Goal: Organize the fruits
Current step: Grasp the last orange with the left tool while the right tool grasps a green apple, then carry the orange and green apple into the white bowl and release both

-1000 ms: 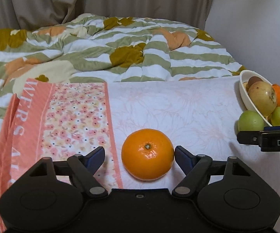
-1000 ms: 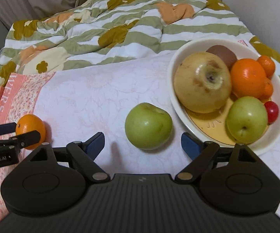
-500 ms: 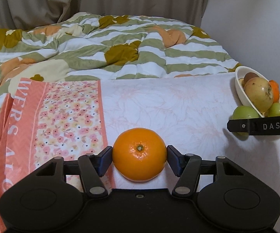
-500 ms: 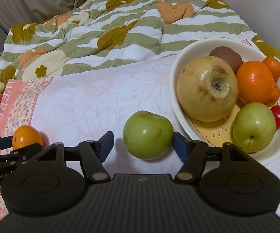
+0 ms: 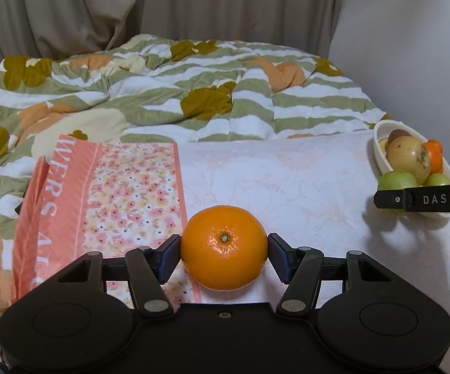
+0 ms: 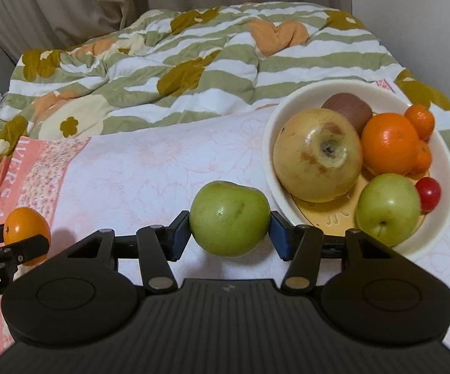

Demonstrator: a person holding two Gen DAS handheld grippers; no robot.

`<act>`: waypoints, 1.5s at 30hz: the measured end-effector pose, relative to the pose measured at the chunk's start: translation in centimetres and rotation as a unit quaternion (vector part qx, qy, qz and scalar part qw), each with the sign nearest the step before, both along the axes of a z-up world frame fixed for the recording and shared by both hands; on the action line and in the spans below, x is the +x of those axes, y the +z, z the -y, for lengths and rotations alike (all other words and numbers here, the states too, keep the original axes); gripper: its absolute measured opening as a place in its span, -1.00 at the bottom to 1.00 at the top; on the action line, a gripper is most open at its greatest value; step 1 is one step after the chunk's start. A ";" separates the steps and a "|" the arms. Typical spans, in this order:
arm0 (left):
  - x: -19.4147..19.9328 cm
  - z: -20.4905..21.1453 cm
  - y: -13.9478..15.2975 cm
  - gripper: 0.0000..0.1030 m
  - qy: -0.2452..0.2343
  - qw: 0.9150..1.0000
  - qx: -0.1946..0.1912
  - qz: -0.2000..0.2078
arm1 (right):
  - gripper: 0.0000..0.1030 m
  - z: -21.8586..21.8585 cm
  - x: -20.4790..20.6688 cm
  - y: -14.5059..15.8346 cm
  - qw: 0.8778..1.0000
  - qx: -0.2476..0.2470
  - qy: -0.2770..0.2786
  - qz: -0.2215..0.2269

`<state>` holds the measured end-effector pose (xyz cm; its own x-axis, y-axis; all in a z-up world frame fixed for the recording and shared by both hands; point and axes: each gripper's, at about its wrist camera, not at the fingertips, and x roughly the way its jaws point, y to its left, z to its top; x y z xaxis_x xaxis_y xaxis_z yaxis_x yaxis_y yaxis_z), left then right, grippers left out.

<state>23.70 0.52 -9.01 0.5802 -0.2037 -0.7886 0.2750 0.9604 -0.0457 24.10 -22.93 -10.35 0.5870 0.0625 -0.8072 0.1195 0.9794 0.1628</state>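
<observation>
My left gripper [image 5: 224,257] is shut on an orange [image 5: 224,247] and holds it just above the pale floral cloth [image 5: 287,180]. My right gripper [image 6: 229,233] is shut on a green apple [image 6: 229,221], lifted slightly, just left of the white bowl [image 6: 443,168]. The bowl holds a large yellow apple [image 6: 316,159], a kiwi [image 6: 348,109], an orange [image 6: 388,143], small tangerines [image 6: 419,120], a green apple [image 6: 387,207] and a cherry tomato [image 6: 429,190]. The left gripper with its orange [image 6: 25,233] shows at the right wrist view's left edge.
A rumpled green, white and orange striped quilt [image 5: 162,93] lies behind the cloth. A pink flowered border [image 5: 115,193] runs along the cloth's left side. Curtains [image 5: 131,6] and a white wall [image 5: 412,31] stand behind.
Both grippers closed: the left on the orange, the right on the green apple. Both fruits have risen slightly off the cloth.
</observation>
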 end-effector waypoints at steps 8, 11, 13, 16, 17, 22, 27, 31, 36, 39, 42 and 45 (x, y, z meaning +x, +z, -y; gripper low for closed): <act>-2.7 0.0 2.8 0.24 -0.002 0.999 -0.010 0.032 | 0.34 0.3 -3.5 3.2 0.999 0.001 -0.006 0.036; -4.1 0.2 4.1 0.24 -0.009 0.999 -0.016 0.047 | 0.34 0.6 -5.4 4.7 0.999 -0.003 -0.009 0.053; -5.0 0.5 4.8 0.25 -0.016 0.998 -0.017 0.058 | 0.34 0.9 -6.8 5.7 0.998 -0.008 -0.014 0.063; -6.3 1.2 5.9 0.24 -0.029 0.997 -0.023 0.074 | 0.34 1.4 -8.8 7.1 0.997 -0.016 -0.020 0.074; -6.7 1.5 6.2 0.24 -0.034 0.996 -0.025 0.078 | 0.34 1.6 -9.5 7.5 0.996 -0.018 -0.026 0.078; -8.3 3.3 7.6 0.24 -0.057 0.994 -0.038 0.091 | 0.34 3.2 -12.8 9.4 0.995 -0.017 -0.044 0.089; -9.8 5.9 8.8 0.24 -0.066 0.992 -0.042 0.104 | 0.34 5.8 -15.2 10.9 0.993 -0.017 -0.046 0.107; -10.6 8.9 9.6 0.24 -0.061 0.991 -0.039 0.117 | 0.34 8.8 -16.0 11.7 0.992 -0.012 -0.036 0.121; -10.5 13.3 10.3 0.24 -0.036 0.991 -0.041 0.126 | 0.34 13.3 -15.3 12.2 0.992 -0.013 -0.007 0.129; -10.1 15.9 10.4 0.24 -0.023 0.990 -0.042 0.132 | 0.34 16.0 -14.5 12.5 0.991 -0.017 0.013 0.135; -9.4 18.2 10.5 0.24 -0.011 0.990 -0.042 0.135 | 0.34 18.5 -13.2 12.3 0.990 -0.015 0.028 0.135; -8.2 20.3 10.3 0.24 -0.003 0.990 -0.039 0.134 | 0.34 20.5 -11.8 11.9 0.990 -0.015 0.044 0.133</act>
<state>15.45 -19.76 1.27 0.7649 -0.2623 -0.5883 0.2927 0.9551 -0.0454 12.34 -43.41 1.53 0.7727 0.1002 -0.6269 -0.0087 0.9890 0.1474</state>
